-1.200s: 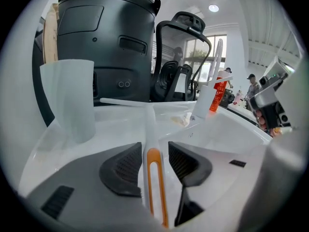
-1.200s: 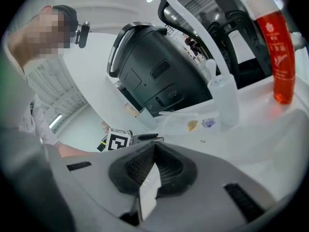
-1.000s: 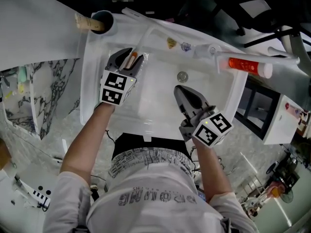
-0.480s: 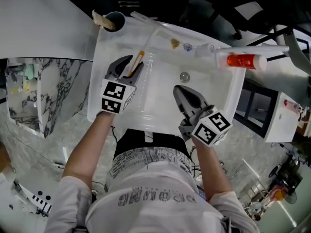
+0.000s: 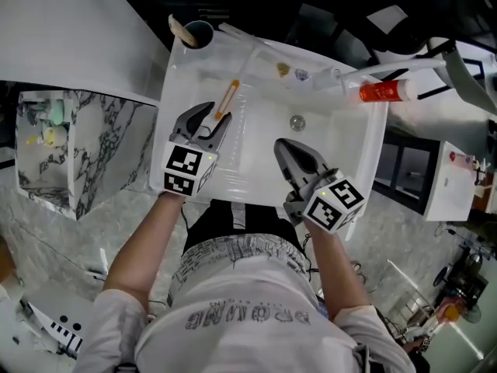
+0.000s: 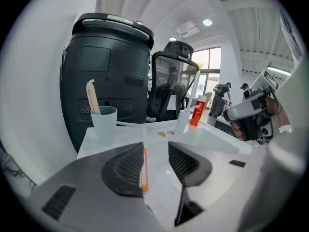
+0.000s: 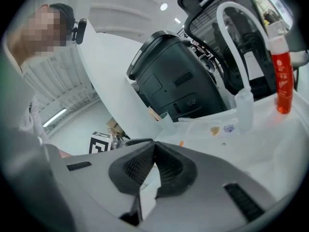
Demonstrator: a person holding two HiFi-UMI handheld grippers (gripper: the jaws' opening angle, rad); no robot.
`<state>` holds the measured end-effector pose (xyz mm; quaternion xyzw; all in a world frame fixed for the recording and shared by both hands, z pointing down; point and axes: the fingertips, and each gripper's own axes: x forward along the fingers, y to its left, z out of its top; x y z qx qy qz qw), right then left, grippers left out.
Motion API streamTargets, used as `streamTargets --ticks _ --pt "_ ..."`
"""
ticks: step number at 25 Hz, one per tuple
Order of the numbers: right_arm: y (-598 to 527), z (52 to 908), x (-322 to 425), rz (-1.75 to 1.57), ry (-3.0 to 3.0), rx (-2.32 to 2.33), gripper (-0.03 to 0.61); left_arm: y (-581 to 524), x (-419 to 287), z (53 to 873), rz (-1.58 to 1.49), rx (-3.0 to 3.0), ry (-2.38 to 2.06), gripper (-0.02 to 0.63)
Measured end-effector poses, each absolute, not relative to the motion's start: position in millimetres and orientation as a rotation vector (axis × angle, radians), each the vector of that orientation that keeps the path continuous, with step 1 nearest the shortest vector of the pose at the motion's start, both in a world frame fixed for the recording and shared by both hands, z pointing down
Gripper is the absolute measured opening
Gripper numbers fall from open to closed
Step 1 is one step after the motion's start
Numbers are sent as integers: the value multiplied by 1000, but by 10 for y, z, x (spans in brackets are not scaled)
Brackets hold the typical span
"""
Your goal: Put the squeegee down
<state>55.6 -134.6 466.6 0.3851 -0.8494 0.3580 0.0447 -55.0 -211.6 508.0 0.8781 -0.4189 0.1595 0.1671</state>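
The squeegee [image 5: 227,97], with an orange handle and a pale blade end, lies flat on the left rim of the white sink [image 5: 365,173]. My left gripper [image 5: 207,121] is open just behind it. In the left gripper view the squeegee's orange handle [image 6: 143,170] lies on the white surface in the gap of the left gripper [image 6: 155,149], close to the left jaw and not clamped. My right gripper [image 5: 284,145] hangs over the basin, shut on nothing; in the right gripper view the right gripper [image 7: 154,144] has its pads pressed together.
A teal cup [image 5: 197,31] holding a wooden stick stands at the sink's far left corner. A faucet [image 5: 335,77] and a red bottle [image 5: 384,92] are at the far right. The drain [image 5: 297,121] sits mid-basin. A marbled surface [image 5: 101,138] lies left of the sink.
The left gripper has let the squeegee go and drawn back toward the person, leaving it lying on the sink's left rim. The right gripper has stayed shut over the basin.
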Motion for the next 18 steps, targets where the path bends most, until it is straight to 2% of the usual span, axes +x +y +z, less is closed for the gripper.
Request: streamTargets --ticks 7,18 --pt "-1193 4568 403 1068 -2615 1177 8 -1871 -723 4784 411 2537 -1214 171" --pt "-956 4403 282 1010 -2623 1206 8 -1505 -962 4488 372 2588 -1224 132"
